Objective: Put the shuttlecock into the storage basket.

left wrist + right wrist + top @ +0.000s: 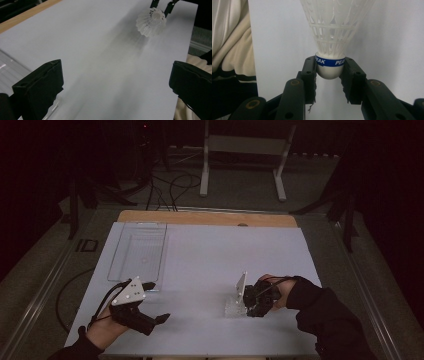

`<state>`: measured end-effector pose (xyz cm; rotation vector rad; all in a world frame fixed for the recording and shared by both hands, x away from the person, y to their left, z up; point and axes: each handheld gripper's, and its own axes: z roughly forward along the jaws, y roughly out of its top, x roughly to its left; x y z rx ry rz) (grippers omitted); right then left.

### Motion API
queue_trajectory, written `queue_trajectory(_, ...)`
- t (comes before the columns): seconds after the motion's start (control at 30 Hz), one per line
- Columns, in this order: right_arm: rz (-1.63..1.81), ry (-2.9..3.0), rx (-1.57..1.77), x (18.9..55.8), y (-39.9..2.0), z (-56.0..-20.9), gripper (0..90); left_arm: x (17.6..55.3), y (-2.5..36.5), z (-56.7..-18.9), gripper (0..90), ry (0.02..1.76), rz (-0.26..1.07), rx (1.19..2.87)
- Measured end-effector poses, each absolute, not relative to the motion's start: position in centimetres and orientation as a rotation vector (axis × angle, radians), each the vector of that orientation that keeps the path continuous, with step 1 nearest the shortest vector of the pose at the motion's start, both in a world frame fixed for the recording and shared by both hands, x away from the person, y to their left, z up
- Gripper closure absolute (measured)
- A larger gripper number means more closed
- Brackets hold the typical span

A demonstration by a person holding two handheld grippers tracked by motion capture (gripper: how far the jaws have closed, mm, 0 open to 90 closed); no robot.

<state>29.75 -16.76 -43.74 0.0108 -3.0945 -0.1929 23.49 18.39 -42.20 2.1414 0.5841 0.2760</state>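
We held the right gripper (329, 72) closed on a white plastic shuttlecock (332, 30), its two black jaws pinching the rounded cork from either side, just at the blue band printed PEAK. In the right gripper view the skirt fanned up and away from the jaws, with the pale sheet (392, 37) behind it and a fold of light cloth (229, 37) at the left edge. From the high view the right gripper (248, 307) sat low at the near right part of the table (210, 217), our right hand (277, 287) behind it in a dark sleeve, and the shuttlecock (235, 306) lay at its tip, close to the sheet (225, 250); we could not tell whether the skirt touched the sheet. In the left gripper view the shuttlecock (151, 22) showed far off at the top right, skirt towards the camera, with the other gripper's jaws on its far end. The left gripper (117, 87) had its jaws spread wide with nothing between them, only bare sheet (100, 50). In the high view the left gripper (157, 302) was at the near left, well apart from the shuttlecock, carried in our left hand (105, 327). A clear tray (122, 255) lay on the sheet just beyond that gripper, towards the far left. Past the table stood a white frame (240, 150) on the floor, with cables near it.
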Motion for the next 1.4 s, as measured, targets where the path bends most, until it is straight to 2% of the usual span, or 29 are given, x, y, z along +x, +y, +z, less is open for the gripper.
queue_trajectory(0.43,-0.246,-3.096,0.048,29.7,-16.4,-43.1,66.4,25.5,14.4,-39.1,0.2,0.571,0.173,2.205)
queue_trajectory(0.83,-0.307,-3.099,0.082,29.6,-15.8,-42.3,66.4,27.6,10.9,-39.4,0.2,0.508,0.053,2.295)
queue_trajectory(1.23,-0.367,-3.093,0.149,28.9,-15.1,-41.5,66.4,29.0,8.5,-39.9,0.2,0.463,-0.012,2.361)
queue_trajectory(1.4,-0.393,-3.093,0.156,28.8,-15.0,-41.3,66.5,29.5,7.9,-40.0,3.3,0.449,-0.055,2.369)
